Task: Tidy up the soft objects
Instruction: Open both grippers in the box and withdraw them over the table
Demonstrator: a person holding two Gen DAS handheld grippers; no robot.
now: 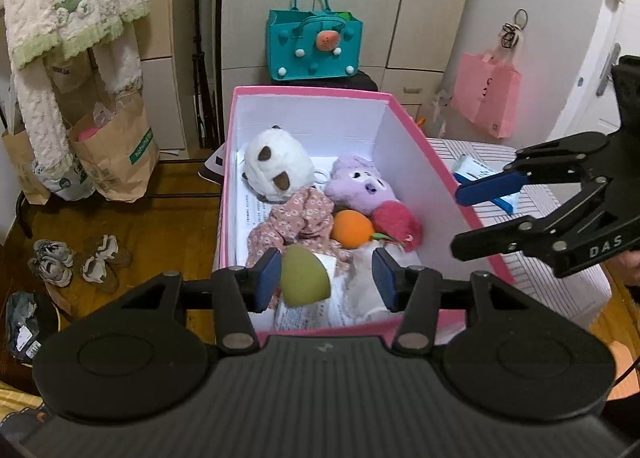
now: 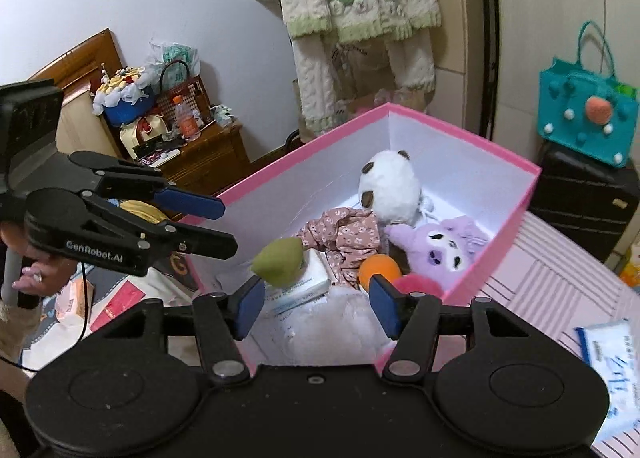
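Both tools apart, empty.

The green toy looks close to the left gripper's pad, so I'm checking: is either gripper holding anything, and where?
Nothing is held. Both the left gripper and right gripper are open; the green toy lies in the pink box.

In the box, the panda plush lies behind the floral cloth.
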